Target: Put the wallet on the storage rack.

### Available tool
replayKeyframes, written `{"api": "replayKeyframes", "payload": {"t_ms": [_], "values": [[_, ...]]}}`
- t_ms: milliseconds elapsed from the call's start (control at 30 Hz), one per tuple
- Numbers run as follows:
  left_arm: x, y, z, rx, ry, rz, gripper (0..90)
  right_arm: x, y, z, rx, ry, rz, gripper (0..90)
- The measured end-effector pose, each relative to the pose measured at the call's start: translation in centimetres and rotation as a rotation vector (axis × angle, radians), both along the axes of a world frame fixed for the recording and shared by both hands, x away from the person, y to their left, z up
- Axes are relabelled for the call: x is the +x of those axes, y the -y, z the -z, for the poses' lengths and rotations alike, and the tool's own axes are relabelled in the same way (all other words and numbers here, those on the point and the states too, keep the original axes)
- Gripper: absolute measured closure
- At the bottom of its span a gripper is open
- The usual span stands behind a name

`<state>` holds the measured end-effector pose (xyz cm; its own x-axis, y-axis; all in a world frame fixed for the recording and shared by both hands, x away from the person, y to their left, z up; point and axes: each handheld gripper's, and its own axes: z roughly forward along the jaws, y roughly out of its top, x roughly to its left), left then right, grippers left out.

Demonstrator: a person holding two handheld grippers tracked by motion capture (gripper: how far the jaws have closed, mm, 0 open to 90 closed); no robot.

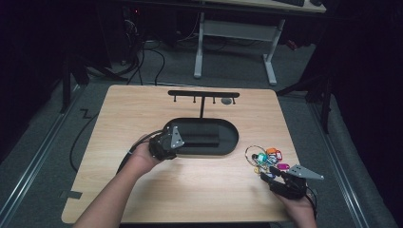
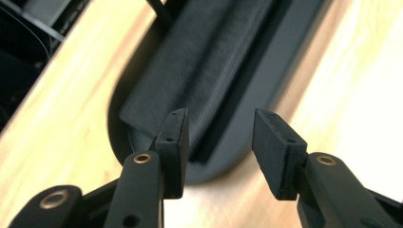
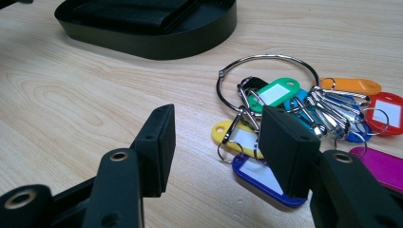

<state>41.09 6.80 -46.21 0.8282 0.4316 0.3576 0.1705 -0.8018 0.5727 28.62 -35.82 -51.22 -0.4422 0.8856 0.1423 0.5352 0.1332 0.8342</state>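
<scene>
So there's a wooden table (image 1: pixel 142 194) with a black oval tray (image 1: pixel 228 142) sitting in the middle, and a folded black cloth-looking pad (image 2: pixel 199 76) lies inside it. Behind the tray a thin black rack (image 1: pixel 203 94) with little hooks stands up from it.

The left gripper (image 2: pixel 219 142) hovers right at the tray's near-left end. In the left gripper view its jaws are spread with nothing between them, and they straddle the tray's rounded rim, with the pad's corner just past the tips. Can't tell if a pad touches the rim.

The key ring (image 3: pixel 266 78) is on the table to the right of the tray, near its right end but not touching. It's a big metal loop with a bunch of coloured tags fanned out: green, orange, red, yellow, blue, magenta.

The right gripper (image 3: pixel 216 142) sits low at the near-right of the table, pointed at the bunch. Jaws spread here too, gripping nothing. In the right gripper view one jaw overlaps the blue tag (image 3: pixel 256 178) and the other stands over bare wood, well clear of the ring.
</scene>
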Motion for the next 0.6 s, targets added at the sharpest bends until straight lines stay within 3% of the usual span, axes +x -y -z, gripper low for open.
{"api": "replayKeyframes", "payload": {"t_ms": [500, 600], "values": [[-4.5, -3.6, 3.7, -0.159, -0.128, -0.068, 56.6, 0.2, -0.3, 0.1, -0.009, -0.005, -0.007, 47.3], [-5.3, -4.2, 4.2, -0.160, -0.151, -0.116, 55.6, 0.2, -0.3, 0.1, -0.011, -0.006, -0.008, 47.2]]}}
